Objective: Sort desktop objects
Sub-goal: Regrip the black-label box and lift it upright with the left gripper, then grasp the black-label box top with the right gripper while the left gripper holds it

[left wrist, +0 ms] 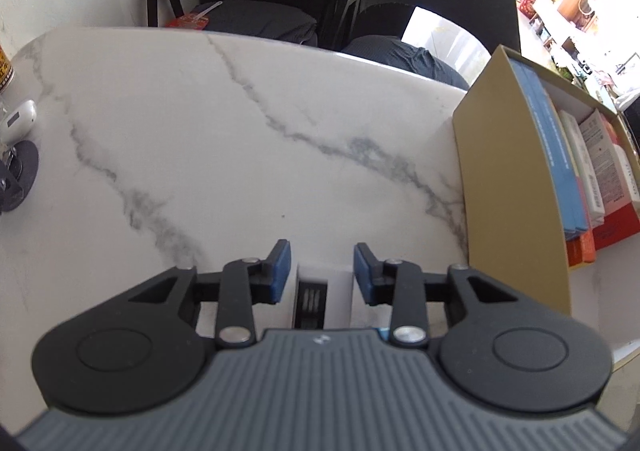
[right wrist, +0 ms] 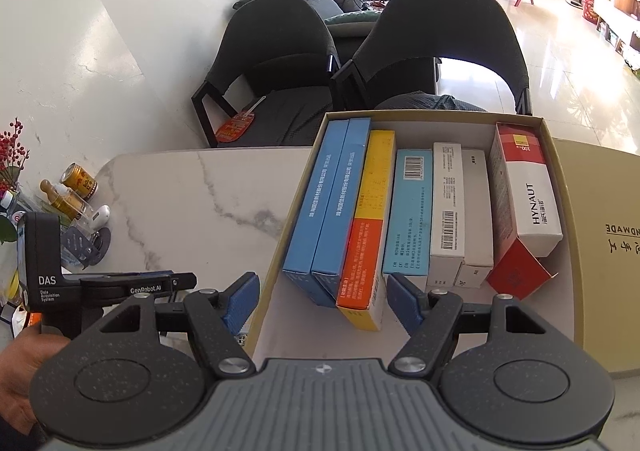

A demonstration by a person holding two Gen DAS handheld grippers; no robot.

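Right wrist view is showing your tan cardboard box [right wrist: 576, 211] filling up: blue, yellow-orange, white and red cartons [right wrist: 404, 211] are standing inside in a row. Your right gripper [right wrist: 320, 299] is hanging over it, jaws wide and holding nothing. Your left gripper [left wrist: 322, 271] is sitting partly open around a small white carton [left wrist: 336, 291] on the white marble table [left wrist: 200, 151], pads not touching. That one is waiting to go in.
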